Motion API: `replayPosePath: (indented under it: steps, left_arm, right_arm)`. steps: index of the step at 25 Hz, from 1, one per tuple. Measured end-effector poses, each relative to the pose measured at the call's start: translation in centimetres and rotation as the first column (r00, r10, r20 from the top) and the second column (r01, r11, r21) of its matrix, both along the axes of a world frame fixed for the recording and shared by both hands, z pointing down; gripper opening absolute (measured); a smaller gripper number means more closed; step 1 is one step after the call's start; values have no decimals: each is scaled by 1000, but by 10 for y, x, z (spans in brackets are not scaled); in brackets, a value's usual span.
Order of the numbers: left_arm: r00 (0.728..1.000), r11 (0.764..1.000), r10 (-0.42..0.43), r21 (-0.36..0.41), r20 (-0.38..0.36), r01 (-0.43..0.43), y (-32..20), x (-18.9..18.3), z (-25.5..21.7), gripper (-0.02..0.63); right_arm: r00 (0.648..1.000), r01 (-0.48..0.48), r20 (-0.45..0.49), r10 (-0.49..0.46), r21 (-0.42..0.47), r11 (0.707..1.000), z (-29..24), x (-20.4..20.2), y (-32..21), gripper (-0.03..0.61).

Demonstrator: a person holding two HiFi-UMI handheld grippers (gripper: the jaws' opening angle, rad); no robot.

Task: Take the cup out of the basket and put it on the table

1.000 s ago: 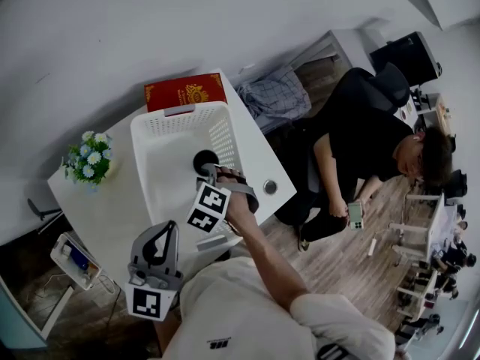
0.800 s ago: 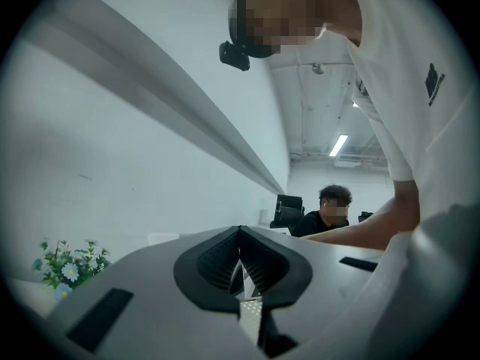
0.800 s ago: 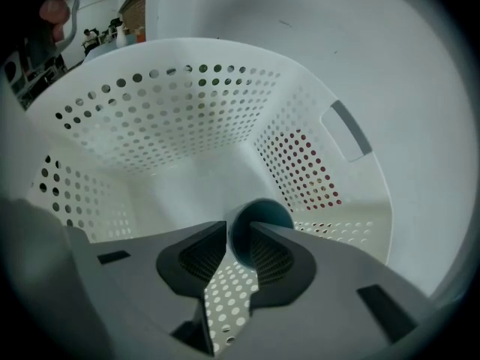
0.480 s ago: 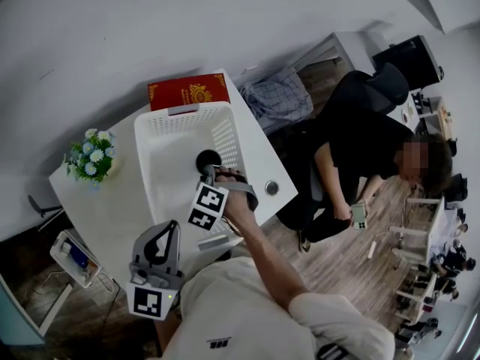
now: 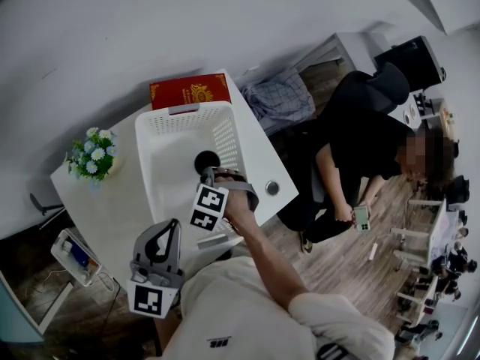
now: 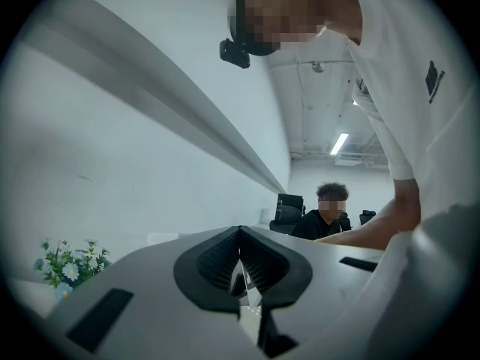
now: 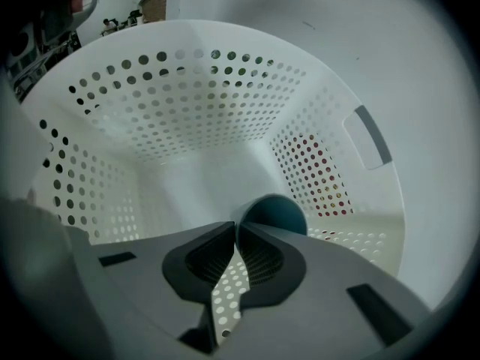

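The right hand-held gripper (image 7: 238, 228) has its jaws pressed nearly together on the wall of the dark teal cup (image 7: 277, 214), pinching its rim, and it reaches down inside the basket (image 7: 187, 96) from that basket's near side. From the head view this gripper (image 5: 205, 172) sits just inside the near right part of the basket (image 5: 144, 145), with the cup (image 5: 206, 160) touching its tips and close to the right-hand perforated wall. Whether the cup stands on the basket floor or hangs clear of it cannot be told. The person's hand (image 5: 237, 201) grips the tool just outside the basket's near rim. The left hand-held gripper (image 6: 240, 235) has its jaws closed on each other with nothing between them. In the head view it (image 5: 173, 226) is outside the basket, off its near left corner, pointing towards it. The white basket stands on the white desk (image 5: 109, 208). Behind the basket's far wall lies a red book (image 5: 189, 92). To the left of the basket is a small bunch of flowers (image 5: 91, 156), and to its right, on the desk, is a small round object (image 5: 271, 187). Well beyond the basket's right side, a seated person in black (image 5: 360, 145) holds a phone.
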State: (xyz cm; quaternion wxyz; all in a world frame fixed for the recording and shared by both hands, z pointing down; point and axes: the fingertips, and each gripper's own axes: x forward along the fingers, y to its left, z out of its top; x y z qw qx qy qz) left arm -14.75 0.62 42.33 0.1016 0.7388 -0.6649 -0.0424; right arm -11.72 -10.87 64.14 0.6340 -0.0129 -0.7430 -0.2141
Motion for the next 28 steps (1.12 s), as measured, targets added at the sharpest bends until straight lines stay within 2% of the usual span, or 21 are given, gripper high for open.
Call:
replayPosePath:
  steps: [9, 28]
  left_arm:
    - [1000, 1000, -6, -4, 12, 6, 2, 2, 0, 9]
    - [998, 1000, 5, 3, 55, -5, 13, 18, -10, 9]
  right_arm:
    - [999, 32, -2, -32, 1, 999, -3, 1, 3, 34]
    - [996, 47, 72, -47, 10, 999, -48, 8, 15, 34]
